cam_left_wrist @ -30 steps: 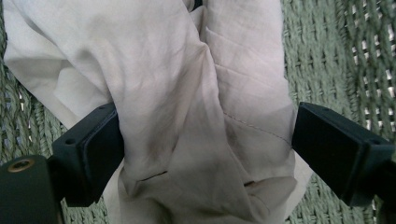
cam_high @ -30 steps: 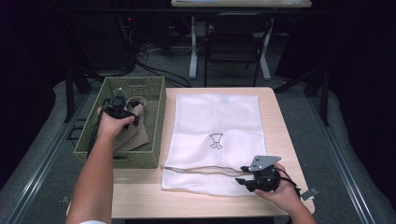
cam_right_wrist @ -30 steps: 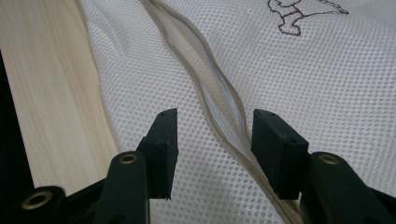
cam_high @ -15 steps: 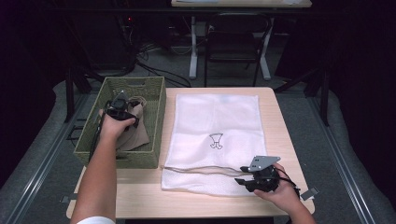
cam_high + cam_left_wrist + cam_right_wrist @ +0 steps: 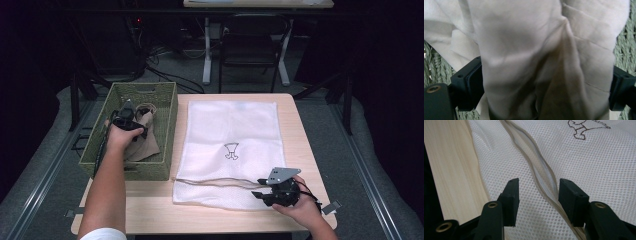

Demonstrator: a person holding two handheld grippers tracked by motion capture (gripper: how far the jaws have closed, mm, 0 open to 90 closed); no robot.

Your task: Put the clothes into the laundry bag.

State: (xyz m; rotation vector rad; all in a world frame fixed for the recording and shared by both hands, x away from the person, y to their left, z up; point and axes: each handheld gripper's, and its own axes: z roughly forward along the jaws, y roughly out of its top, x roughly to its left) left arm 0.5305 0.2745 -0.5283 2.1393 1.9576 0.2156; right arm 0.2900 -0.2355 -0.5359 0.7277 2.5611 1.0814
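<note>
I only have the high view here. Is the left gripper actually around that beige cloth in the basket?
Observer: Yes. In the left gripper view the beige cloth fills the gap of the left gripper, jaws wide on either side.
Operator: And the right one?
Observer: The right gripper is open over the mesh bag, jaws either side of its zipper.
Operator: Is the zipper closed?
Observer: No, it gapes there.

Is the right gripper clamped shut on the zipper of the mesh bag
No, the right gripper has its jaws spread apart, with the zipper of the white mesh bag running between them unpinched.
</note>
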